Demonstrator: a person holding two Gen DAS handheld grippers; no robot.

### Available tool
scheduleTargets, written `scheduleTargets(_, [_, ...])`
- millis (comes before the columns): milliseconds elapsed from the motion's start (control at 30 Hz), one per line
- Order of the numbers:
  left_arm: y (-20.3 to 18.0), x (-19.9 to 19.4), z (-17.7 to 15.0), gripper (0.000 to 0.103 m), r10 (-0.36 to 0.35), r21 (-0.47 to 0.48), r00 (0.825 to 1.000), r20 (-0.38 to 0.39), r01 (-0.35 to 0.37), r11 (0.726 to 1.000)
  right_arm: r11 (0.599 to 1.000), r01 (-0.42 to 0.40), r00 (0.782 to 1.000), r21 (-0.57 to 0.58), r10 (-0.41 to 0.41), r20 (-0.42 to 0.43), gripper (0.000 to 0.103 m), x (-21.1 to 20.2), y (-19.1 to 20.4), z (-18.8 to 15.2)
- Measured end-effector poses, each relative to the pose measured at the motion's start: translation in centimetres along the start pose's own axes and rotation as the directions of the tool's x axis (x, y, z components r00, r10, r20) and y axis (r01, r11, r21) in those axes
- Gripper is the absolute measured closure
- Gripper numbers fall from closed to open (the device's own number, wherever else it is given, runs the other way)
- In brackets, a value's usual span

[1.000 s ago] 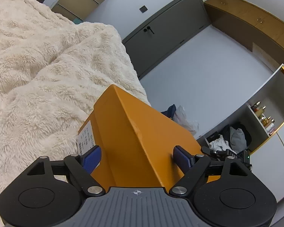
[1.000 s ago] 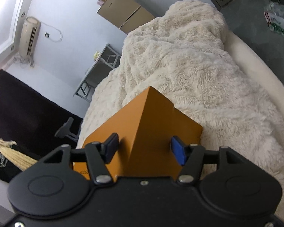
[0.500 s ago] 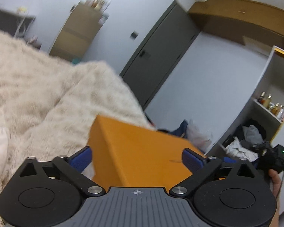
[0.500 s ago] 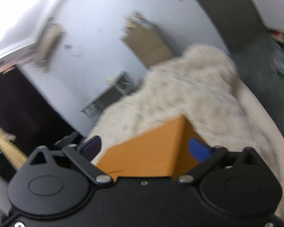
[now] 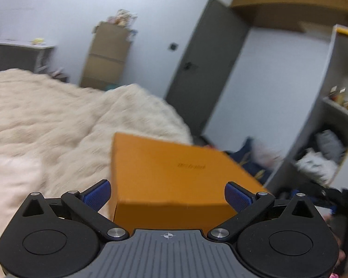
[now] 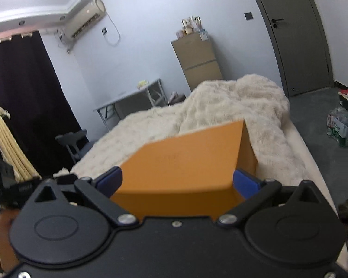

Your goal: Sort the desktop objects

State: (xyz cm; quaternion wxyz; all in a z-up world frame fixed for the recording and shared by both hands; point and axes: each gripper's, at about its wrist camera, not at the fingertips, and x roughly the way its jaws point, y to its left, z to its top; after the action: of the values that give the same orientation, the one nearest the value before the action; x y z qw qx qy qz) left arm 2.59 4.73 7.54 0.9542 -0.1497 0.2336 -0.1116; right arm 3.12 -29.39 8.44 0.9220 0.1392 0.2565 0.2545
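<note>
An orange cardboard box (image 5: 171,173) lies flat, close in front of both grippers, over a cream fluffy blanket (image 5: 46,120). In the left wrist view my left gripper (image 5: 168,195) is spread wide, its blue pads at the box's two near corners, not clearly pressing it. In the right wrist view the same box (image 6: 185,162) fills the space between the blue pads of my right gripper (image 6: 177,183), which is also spread wide around the box's near end. Whether the pads touch the box sides I cannot tell.
The blanket covers a bed (image 6: 220,106). A grey door (image 5: 204,64), a tan cabinet (image 6: 197,62) and a small desk (image 6: 132,97) stand behind. An open shelf unit (image 5: 331,127) with clothes and bottles is at right. Bags lie on the grey floor (image 6: 341,127).
Both grippers tilted up from looking down at the bed to looking across the room. The box turned from edge-up to lying flat, and both jaws spread wider around it.
</note>
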Motion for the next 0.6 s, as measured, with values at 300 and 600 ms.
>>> scheduleTargets(300, [-6.6, 0.9, -6.6, 0.000, 0.235, 0.200, 0.967, -0.098, -0.213, 0.956, 0.966, 0.161, 0.981, -0.204, -0.178, -0.071, 0.000, 1.3, 5.4, -5.0])
scheduleTargets(600, [-8.3, 1.6, -8.4, 0.000, 0.266, 0.291, 0.957, -0.114, -0.224, 0.930, 0.896, 0.329, 0.930, -0.298, -0.362, -0.062, 0.000, 2.2, 7.8, -8.3])
